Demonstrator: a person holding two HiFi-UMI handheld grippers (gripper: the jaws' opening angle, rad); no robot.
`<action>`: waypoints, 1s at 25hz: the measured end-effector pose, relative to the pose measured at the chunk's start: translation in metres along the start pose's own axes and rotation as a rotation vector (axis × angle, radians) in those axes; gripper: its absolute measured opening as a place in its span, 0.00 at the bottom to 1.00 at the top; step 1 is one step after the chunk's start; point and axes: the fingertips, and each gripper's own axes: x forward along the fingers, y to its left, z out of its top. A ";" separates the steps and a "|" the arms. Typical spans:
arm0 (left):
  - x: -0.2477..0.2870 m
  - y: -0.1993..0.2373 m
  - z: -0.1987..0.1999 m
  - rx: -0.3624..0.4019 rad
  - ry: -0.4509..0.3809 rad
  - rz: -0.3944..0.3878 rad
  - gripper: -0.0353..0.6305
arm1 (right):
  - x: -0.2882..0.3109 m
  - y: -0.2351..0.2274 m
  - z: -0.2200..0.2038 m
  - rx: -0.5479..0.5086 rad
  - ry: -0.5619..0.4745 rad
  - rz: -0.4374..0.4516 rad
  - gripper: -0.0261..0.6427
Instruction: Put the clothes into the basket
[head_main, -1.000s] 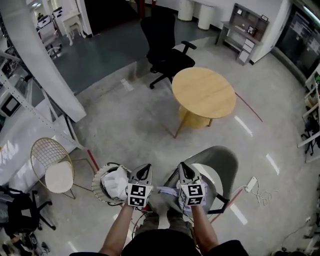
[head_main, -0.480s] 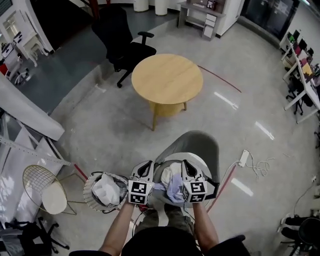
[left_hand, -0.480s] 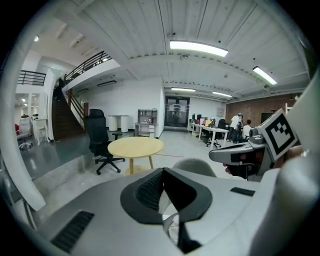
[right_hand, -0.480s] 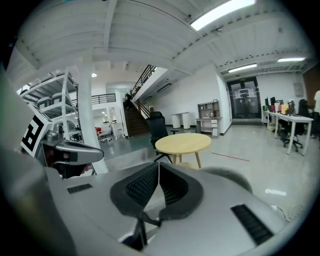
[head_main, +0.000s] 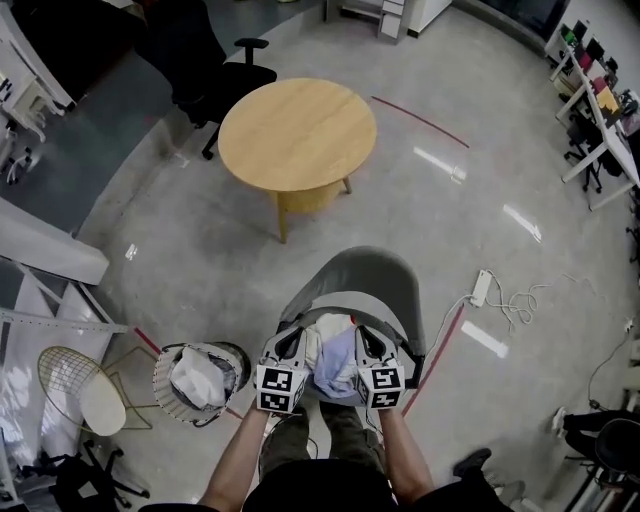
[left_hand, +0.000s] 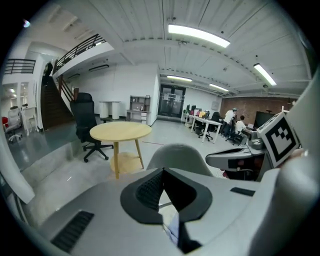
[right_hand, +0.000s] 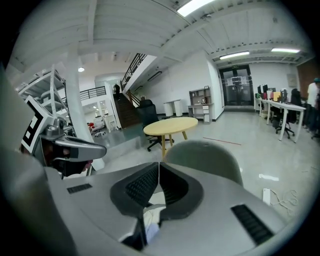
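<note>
A heap of clothes (head_main: 332, 352), lavender and white, lies on the seat of a grey chair (head_main: 350, 280). My left gripper (head_main: 290, 338) hovers at the heap's left edge and my right gripper (head_main: 368, 335) at its right edge. Both are shut, and no cloth shows between their tips. In the left gripper view the closed left gripper (left_hand: 162, 170) points over the chair's back (left_hand: 180, 156), with cloth (left_hand: 174, 227) showing beneath. The right gripper (right_hand: 159, 165) is likewise shut above cloth (right_hand: 150, 220). The round basket (head_main: 165, 372) stands on the floor to the left, with white clothes (head_main: 195, 378) in it.
A round wooden table (head_main: 297, 135) stands beyond the chair, with a black office chair (head_main: 200, 60) behind it. A wire chair (head_main: 75, 390) sits left of the basket. A power strip and cable (head_main: 480, 290) lie on the floor to the right.
The view swung from the basket toward the grey chair. Both grippers moved away from the basket and down over the chair's seat, side by side, and stayed shut.
</note>
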 end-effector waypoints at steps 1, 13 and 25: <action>0.004 -0.005 -0.008 -0.006 0.020 -0.006 0.06 | -0.001 -0.003 -0.011 0.009 0.020 0.000 0.09; 0.059 -0.021 -0.097 -0.012 0.172 -0.041 0.06 | 0.033 -0.034 -0.126 0.079 0.187 0.025 0.09; 0.092 -0.024 -0.187 -0.072 0.302 -0.061 0.06 | 0.064 -0.041 -0.224 0.133 0.291 0.032 0.09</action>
